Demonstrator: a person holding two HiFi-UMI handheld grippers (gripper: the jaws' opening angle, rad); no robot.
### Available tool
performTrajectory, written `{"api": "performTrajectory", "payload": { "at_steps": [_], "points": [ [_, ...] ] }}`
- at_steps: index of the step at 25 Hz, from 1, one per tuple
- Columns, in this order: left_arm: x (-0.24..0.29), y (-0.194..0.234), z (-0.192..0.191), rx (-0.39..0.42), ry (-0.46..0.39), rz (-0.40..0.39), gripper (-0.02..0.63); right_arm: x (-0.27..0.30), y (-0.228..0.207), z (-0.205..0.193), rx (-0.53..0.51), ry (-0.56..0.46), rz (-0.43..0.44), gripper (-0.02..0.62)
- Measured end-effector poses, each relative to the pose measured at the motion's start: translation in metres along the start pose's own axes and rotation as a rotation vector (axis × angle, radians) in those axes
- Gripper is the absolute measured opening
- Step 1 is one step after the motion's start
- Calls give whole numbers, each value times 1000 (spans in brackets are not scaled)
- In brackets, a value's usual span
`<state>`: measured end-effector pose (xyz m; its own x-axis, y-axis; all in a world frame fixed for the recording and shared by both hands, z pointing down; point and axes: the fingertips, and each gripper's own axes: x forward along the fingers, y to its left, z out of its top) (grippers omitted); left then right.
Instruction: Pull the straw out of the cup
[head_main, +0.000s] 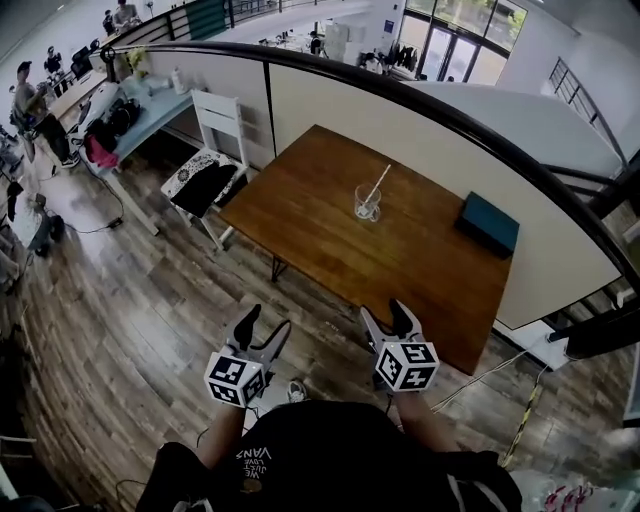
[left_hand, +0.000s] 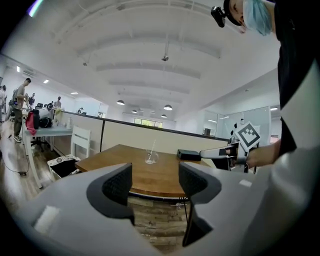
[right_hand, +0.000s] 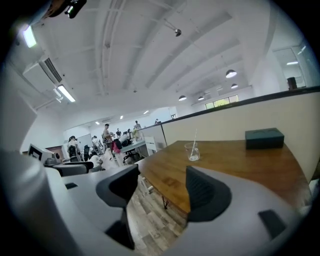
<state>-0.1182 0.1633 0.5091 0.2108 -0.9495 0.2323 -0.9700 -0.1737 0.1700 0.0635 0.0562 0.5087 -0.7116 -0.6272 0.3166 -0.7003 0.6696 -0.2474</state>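
A clear glass cup (head_main: 367, 204) with a white straw (head_main: 378, 185) leaning in it stands near the middle of the brown wooden table (head_main: 320, 235). Both grippers hang over the floor, short of the table's near edge and well away from the cup. My left gripper (head_main: 267, 322) is open and holds nothing, and so is my right gripper (head_main: 385, 315). In the left gripper view the cup (left_hand: 150, 158) shows far off between the open jaws (left_hand: 155, 182). In the right gripper view the cup (right_hand: 193, 152) and straw (right_hand: 194, 140) stand beyond the open jaws (right_hand: 162, 187).
A dark teal box (head_main: 489, 223) lies at the table's far right, by a beige partition wall (head_main: 420, 130). A white chair (head_main: 210, 165) with dark things on it stands left of the table. Desks and people are at the far left. The floor is wood planks.
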Motion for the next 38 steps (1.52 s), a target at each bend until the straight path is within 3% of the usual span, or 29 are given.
{"api": "performTrajectory", "payload": {
  "at_steps": [6,15,38],
  "points": [
    [13,37,1,-2,20,-74,276,18,6,0,42,-17,-90,265],
    [47,47,-1,-15,31,-156,276,30,-8,6,80,-25,-160,265],
    [226,53,41,-42,12,-106,276,145,-144,67,75,24,-70,265]
  ]
}}
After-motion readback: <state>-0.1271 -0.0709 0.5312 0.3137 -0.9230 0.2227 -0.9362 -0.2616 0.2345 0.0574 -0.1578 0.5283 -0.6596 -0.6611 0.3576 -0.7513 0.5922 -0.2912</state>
